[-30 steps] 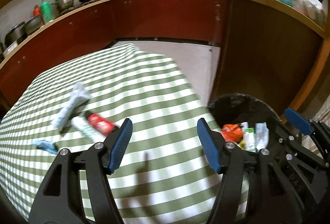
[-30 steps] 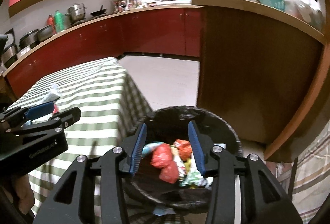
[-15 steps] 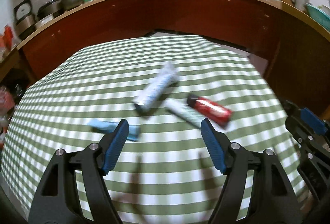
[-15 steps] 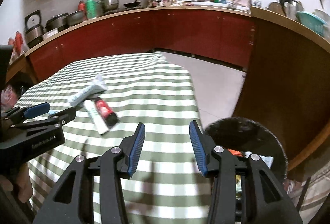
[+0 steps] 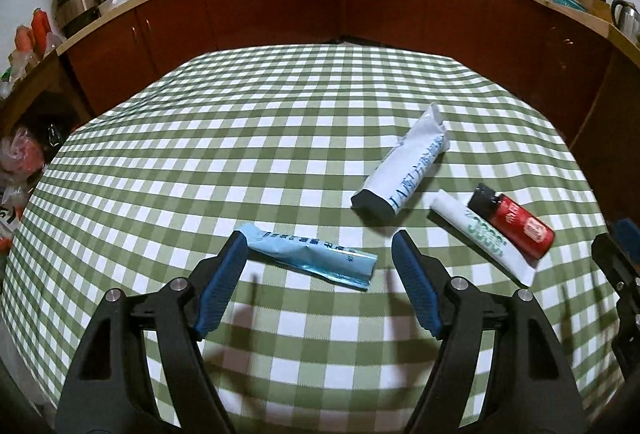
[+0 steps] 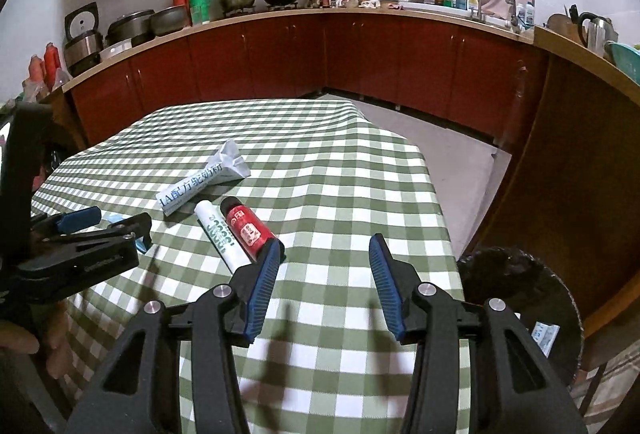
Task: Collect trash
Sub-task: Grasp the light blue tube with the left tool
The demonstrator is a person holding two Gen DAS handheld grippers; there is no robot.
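Several pieces of trash lie on the green checked table: a blue wrapper, a white tube with a dark cap, a thin white tube and a red tube. My left gripper is open and empty, its jaws either side of the blue wrapper, just above it. My right gripper is open and empty over the table, its left finger by the red tube. The thin white tube and the big white tube lie beyond. The left gripper shows at left.
A black-lined trash bin holding wrappers stands on the floor right of the table. Red kitchen cabinets with pots and bottles run along the back. A wooden counter is at right.
Both grippers have swung left from the bin to the table. The left gripper now straddles the blue wrapper. The right gripper has come up beside the red tube.
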